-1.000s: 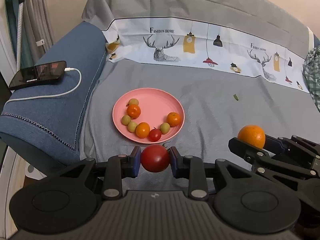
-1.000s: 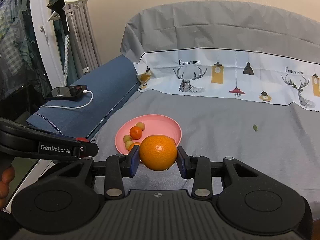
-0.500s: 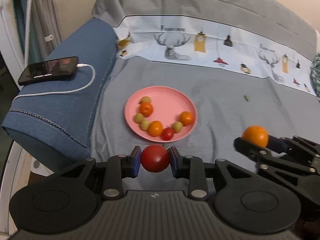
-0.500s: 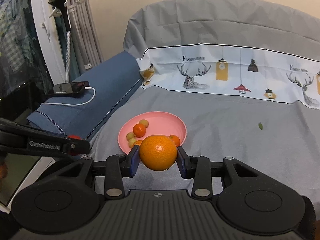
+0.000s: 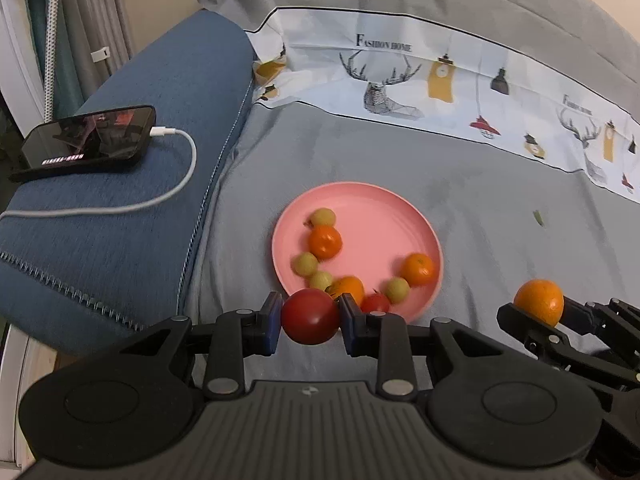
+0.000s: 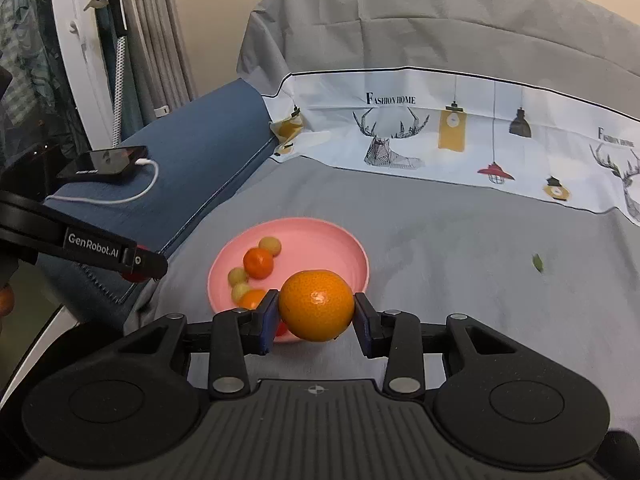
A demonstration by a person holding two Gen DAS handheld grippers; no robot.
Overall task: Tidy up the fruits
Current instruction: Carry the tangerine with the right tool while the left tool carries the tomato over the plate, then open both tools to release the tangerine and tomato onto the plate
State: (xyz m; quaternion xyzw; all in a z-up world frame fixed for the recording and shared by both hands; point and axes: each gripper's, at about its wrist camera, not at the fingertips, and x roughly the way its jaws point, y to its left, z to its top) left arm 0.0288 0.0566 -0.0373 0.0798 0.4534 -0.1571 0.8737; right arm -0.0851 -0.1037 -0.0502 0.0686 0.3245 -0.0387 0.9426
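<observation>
While right view hides it, left view shows tomato [image 5: 310, 316] in fingers [image 5: 272, 322].

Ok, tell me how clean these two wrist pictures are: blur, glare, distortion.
Left wrist view: the fruit on the pink plate is slightly motion-smeared, while the tomato in the left gripper stays sharp; the phone screen carries reflections. Right wrist view: a small highlight sits on the orange in the right gripper. Both views: fisheye bending and dark corners.
</observation>
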